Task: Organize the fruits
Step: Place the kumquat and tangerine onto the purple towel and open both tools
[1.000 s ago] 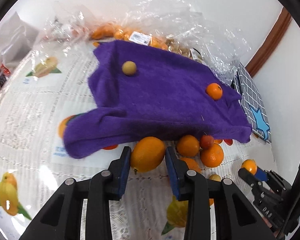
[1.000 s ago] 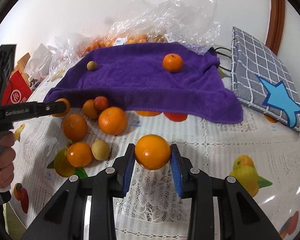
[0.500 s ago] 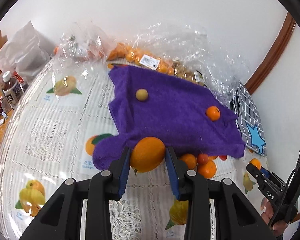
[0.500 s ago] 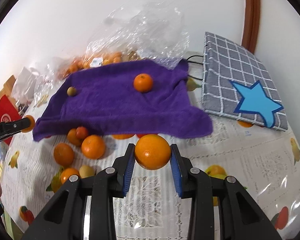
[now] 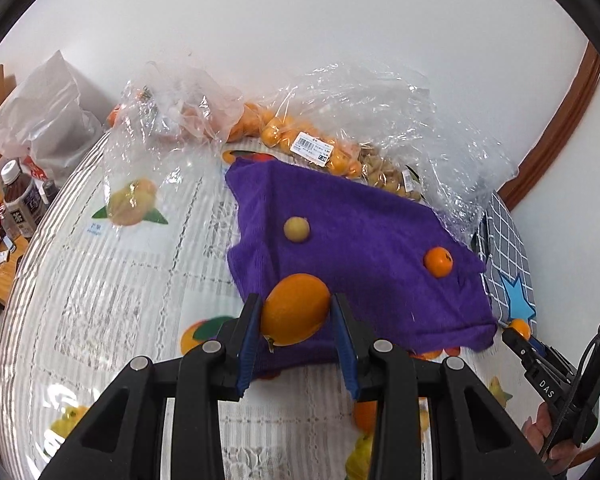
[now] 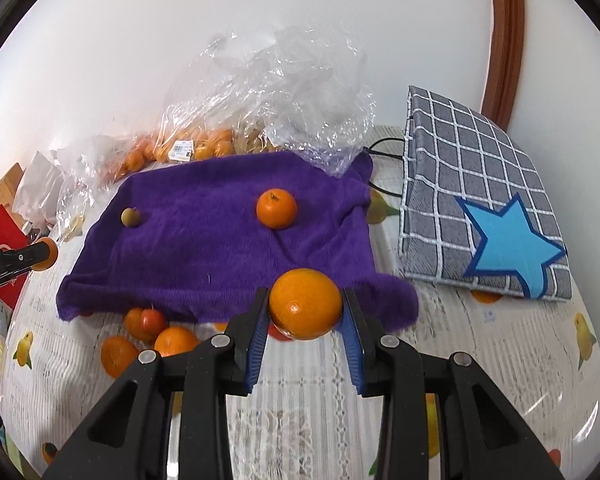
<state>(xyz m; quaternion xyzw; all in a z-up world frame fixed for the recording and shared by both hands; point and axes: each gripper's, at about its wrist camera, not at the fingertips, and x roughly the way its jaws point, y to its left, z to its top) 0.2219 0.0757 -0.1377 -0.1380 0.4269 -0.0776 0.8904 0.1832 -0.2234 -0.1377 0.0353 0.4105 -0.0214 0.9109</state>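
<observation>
My left gripper (image 5: pixel 296 310) is shut on a large orange (image 5: pixel 295 307) and holds it in the air over the near edge of a purple towel (image 5: pixel 360 232). My right gripper (image 6: pixel 305 305) is shut on another orange (image 6: pixel 305 304), above the towel's (image 6: pixel 204 248) near right corner. On the towel lie a small orange (image 6: pixel 276 208) and a small yellow-green fruit (image 6: pixel 130 216); both show in the left wrist view too, the orange (image 5: pixel 438 261) and the yellow fruit (image 5: pixel 297 229). Several loose oranges (image 6: pixel 156 334) and a small red fruit (image 6: pixel 152 319) lie on the table before the towel.
Clear plastic bags of small oranges (image 5: pixel 308 144) lie at the back against the wall. A grey checked cushion with a blue star (image 6: pixel 488 216) lies right of the towel. A bottle (image 5: pixel 22 196) and a white bag (image 5: pixel 48 120) stand at the far left.
Both grippers have risen with their oranges and moved forward over the towel's near edge. The loose fruit now lies below and behind them.
</observation>
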